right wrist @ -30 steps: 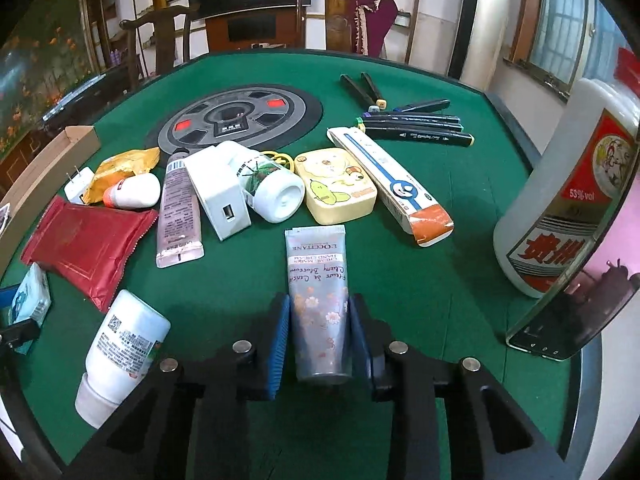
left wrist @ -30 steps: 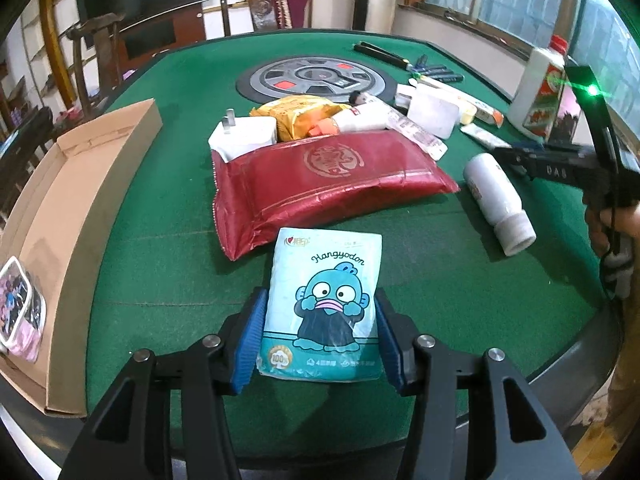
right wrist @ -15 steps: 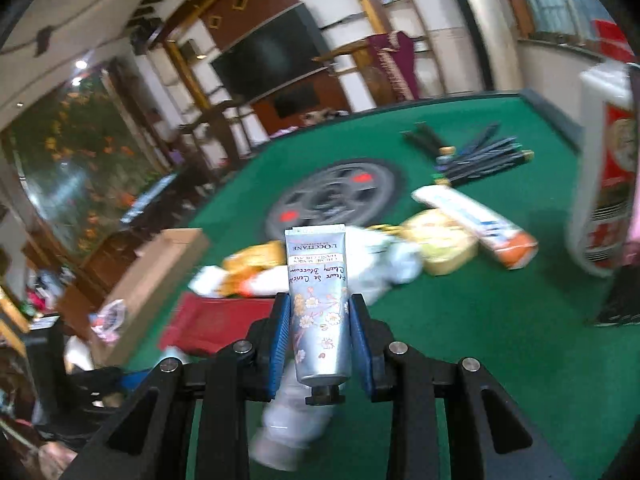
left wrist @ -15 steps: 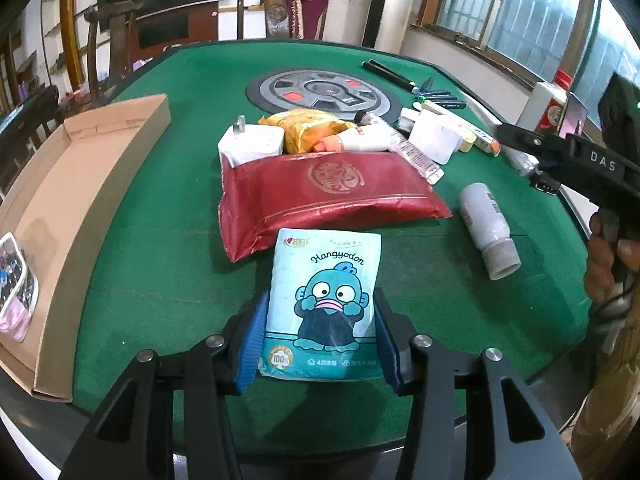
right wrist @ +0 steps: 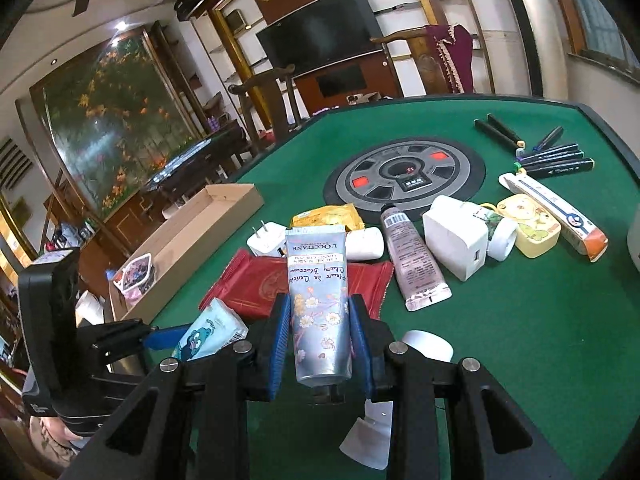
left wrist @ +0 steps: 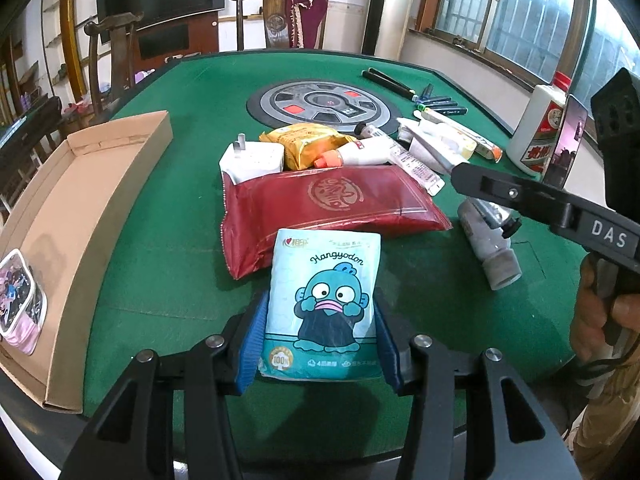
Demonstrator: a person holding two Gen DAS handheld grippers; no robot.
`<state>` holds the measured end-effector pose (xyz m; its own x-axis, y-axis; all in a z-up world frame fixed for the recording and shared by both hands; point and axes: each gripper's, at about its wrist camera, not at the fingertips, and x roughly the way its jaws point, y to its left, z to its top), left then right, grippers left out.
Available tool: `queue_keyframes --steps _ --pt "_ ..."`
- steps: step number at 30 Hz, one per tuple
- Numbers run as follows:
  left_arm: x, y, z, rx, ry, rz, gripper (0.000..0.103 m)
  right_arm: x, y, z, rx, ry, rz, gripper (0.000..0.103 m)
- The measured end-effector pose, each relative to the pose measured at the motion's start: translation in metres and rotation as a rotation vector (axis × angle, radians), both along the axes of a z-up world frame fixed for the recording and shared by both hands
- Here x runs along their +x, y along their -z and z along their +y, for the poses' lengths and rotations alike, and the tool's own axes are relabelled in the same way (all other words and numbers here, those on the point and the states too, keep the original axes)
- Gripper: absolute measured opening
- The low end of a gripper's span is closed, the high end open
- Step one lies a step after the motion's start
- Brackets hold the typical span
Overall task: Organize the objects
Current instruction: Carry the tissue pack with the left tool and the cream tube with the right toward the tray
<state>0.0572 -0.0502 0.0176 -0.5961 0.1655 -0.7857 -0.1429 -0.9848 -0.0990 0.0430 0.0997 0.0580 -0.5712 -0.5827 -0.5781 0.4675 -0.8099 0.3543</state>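
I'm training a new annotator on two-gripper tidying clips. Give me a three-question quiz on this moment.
1. What does the left gripper hold?
2. True or false: the cardboard box has nothing in it.
3. The hand cream tube in the right gripper is: A) lying on the green table, B) lifted clear of it, C) inside the box.

Key:
1. A Hangyodon tissue pack.
2. False; a small patterned pouch lies at its near end.
3. B.
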Motion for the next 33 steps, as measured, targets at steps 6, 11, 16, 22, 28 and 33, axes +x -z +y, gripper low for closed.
queue_keyframes --steps 6,11,16,22,28,33 --pt "-0.002 -0.001 0.003 -0.003 -0.001 -0.002 0.048 0.004 -0.003 -0.001 0.005 -0.013 0.018 0.031" --pt "-0.002 -0.004 0.005 -0.007 -0.002 0.011 0.048 0.005 -0.005 0.000 -0.006 -0.013 0.030 0.031" --pt "0.000 -0.009 0.004 -0.002 -0.008 0.023 0.048 0.004 -0.004 0.002 -0.008 0.000 0.029 0.031" --pt "0.002 -0.012 0.000 0.001 -0.021 0.030 0.048 0.002 -0.003 0.001 -0.001 0.002 0.026 0.031" --pt "0.004 -0.013 0.000 0.002 -0.023 0.036 0.048 0.001 0.000 0.002 0.007 0.008 0.021 0.031" --pt "0.009 -0.018 -0.003 0.006 -0.028 0.049 0.048 0.000 0.001 0.000 0.011 0.015 0.019 0.031"
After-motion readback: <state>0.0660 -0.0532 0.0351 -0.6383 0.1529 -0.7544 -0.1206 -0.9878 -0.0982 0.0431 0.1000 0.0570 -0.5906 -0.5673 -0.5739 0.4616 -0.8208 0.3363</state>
